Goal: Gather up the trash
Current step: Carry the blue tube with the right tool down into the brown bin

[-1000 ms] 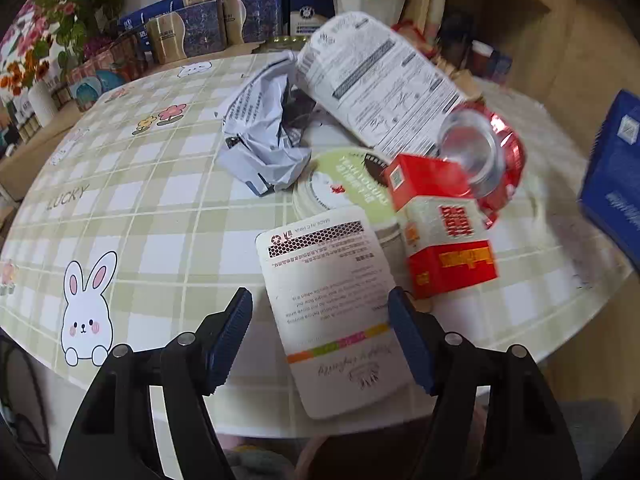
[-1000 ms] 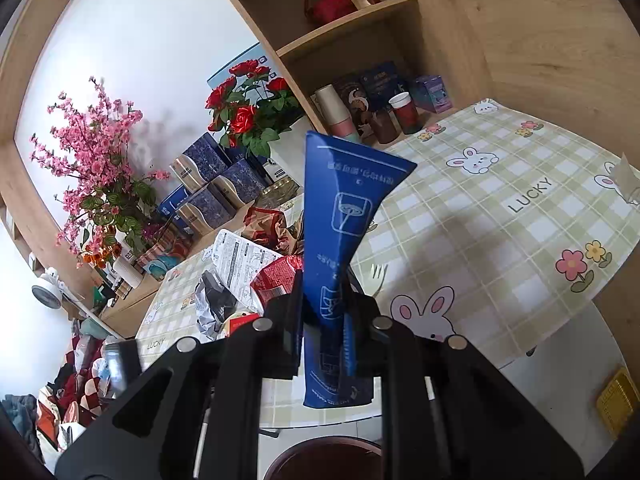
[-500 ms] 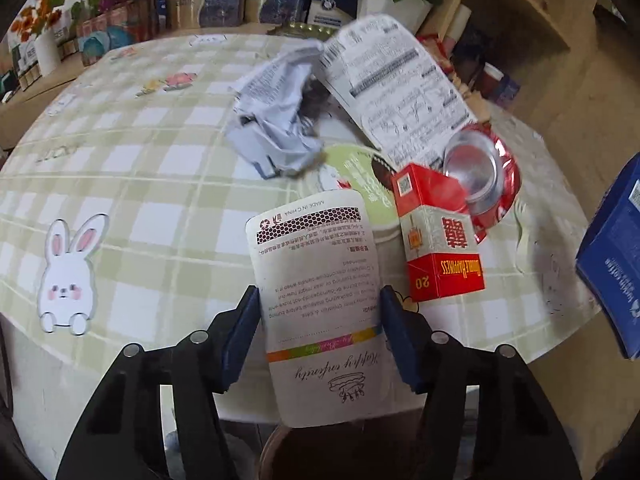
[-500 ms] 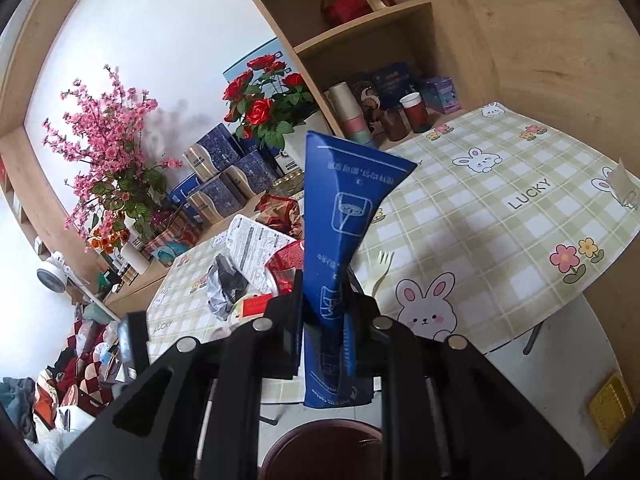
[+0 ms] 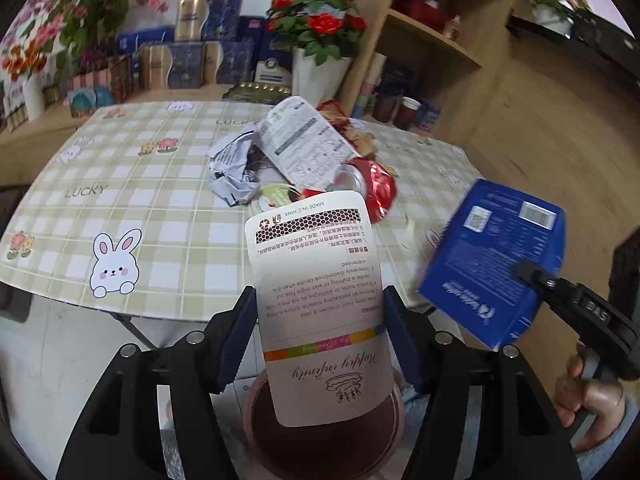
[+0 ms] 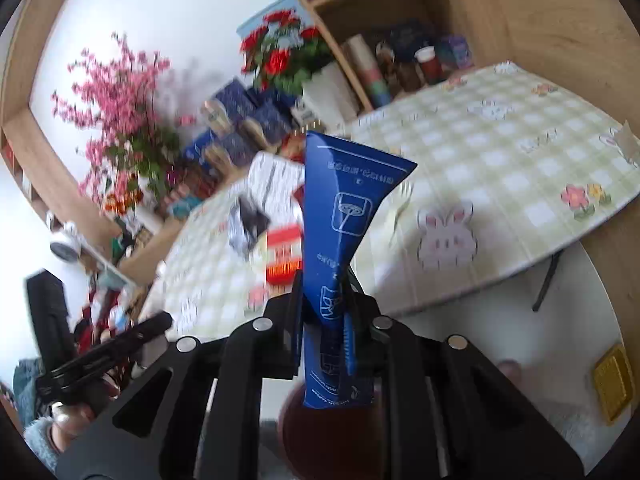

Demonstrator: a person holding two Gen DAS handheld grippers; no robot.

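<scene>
The white card package (image 5: 322,308) (printed w/ warning text and a coloured stripe) sits clamped between the left gripper's (image 5: 318,332) blue pads, jaws closed in on its two long edges, its lower end hanging over the dark reddish bin (image 5: 320,436) directly below the fingers. Off to that gripper's right, the flattened blue box (image 5: 494,256) is pinched by the right gripper (image 6: 322,316), jaws nearly together w/ only the thin box betw. them; in the right wrist view its bottom end also hangs above the same bin (image 6: 332,428). Ahead of both tools lies the table (image 5: 132,200) w/ its green check cloth, and on it the rest of the trash: crumpled paper (image 5: 232,168), a printed leaflet (image 5: 306,144), a red can (image 5: 374,188), a round lid (image 5: 276,196), and a red-and-white carton (image 6: 283,254) (blurred in the right wrist view). Beyond, past the table, stand red roses (image 5: 320,28) and wooden shelves (image 5: 432,44).
</scene>
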